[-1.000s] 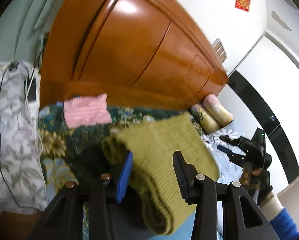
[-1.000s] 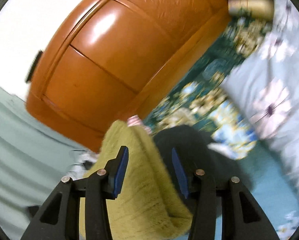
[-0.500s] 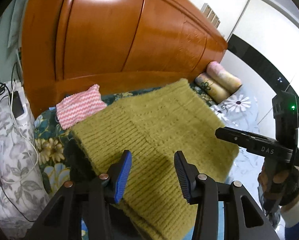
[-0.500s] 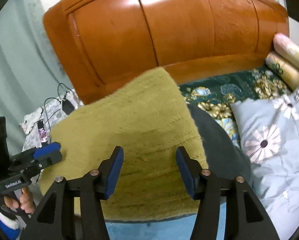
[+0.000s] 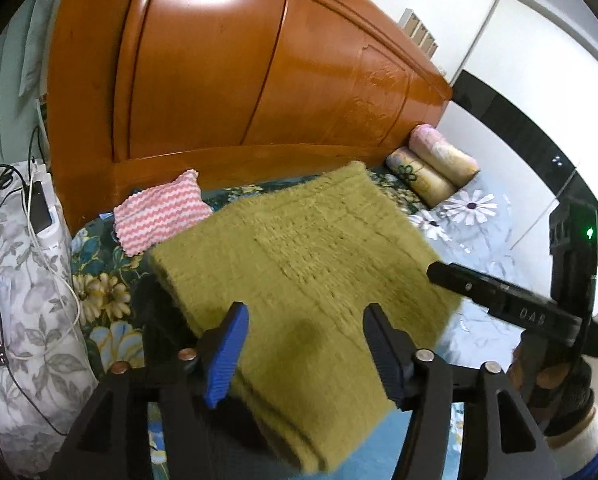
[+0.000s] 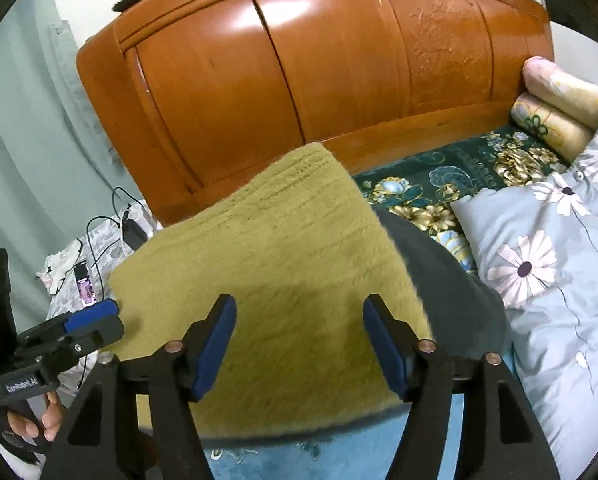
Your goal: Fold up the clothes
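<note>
Left gripper [image 5: 303, 344]: jaws parted, blue pads clear of the cloth on both sides, nothing pinched; they have just been opening, and the olive-green knit sweater [image 5: 299, 264] lies below and between them, not gripped. Right gripper [image 6: 299, 340]: same condition, jaws standing apart and just been opening, the sweater under the gap, pads not pressing on it. Sweater sits folded into a rough rectangle, flat, on top of a dark garment [image 6: 447, 280] whose edge sticks out on the right side in the right wrist view and shows as a dark patch at the sweater's left edge in the left wrist view. Both lie on the bed, over a dark green floral bedspread [image 6: 439, 184]. In the left wrist view the right gripper shows at the sweater's right edge, held by a gloved hand [image 5: 555, 384]; whether its tip touches the knit cannot be told. In the right wrist view the left gripper appears at the sweater's left corner, a bare hand [image 6: 39, 420] on its handle. Beyond the sweater: pink-and-white zigzag cloth [image 5: 159, 212] near the orange wooden headboard [image 5: 239, 80], just apart from the sweater. Two rolled floral bolsters [image 5: 435, 168] against the headboard on the far right. Pale blue daisy-print quilt [image 6: 547, 264] right of the dark garment. Grey floral cover with cables and a phone [image 5: 39, 204] at far left
</note>
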A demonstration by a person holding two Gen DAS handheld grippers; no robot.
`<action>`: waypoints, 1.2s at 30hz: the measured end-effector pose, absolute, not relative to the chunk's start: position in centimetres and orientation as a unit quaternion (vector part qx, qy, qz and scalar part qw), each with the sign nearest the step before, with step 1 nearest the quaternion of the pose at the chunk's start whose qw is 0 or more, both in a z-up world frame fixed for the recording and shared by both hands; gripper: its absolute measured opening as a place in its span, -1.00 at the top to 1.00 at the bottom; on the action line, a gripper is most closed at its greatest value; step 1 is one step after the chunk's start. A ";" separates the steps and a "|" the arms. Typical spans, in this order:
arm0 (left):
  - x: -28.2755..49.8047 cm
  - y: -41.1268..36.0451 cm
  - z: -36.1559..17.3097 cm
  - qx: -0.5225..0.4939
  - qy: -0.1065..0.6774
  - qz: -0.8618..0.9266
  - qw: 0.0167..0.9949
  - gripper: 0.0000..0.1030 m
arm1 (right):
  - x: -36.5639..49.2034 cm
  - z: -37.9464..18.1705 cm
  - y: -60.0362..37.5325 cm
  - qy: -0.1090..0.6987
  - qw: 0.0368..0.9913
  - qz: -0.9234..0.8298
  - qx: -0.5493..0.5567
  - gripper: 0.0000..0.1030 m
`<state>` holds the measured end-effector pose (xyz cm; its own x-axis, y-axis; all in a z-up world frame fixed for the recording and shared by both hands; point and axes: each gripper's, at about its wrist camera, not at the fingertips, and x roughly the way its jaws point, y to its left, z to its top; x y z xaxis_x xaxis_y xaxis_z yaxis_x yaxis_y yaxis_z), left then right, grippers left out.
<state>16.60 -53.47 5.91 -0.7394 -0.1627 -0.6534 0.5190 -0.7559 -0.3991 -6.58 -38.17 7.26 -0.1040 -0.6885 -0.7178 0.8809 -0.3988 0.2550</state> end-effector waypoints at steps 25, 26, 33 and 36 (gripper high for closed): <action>22.3 -47.3 0.7 0.353 0.282 -0.884 0.123 -0.71 | 3.0 1.4 -33.2 0.154 0.440 -0.753 0.463 -0.38; 22.3 -47.3 0.3 0.354 0.284 -0.883 0.122 -0.72 | 3.1 1.2 -33.2 0.155 0.435 -0.756 0.464 -0.51; 23.3 -47.4 -0.6 0.330 0.286 -0.892 0.118 -0.90 | 4.6 0.4 -33.4 0.161 0.415 -0.769 0.459 -0.56; 23.7 -47.4 -0.6 0.319 0.288 -0.895 0.119 -1.00 | 5.2 0.2 -33.6 0.166 0.408 -0.774 0.454 -0.56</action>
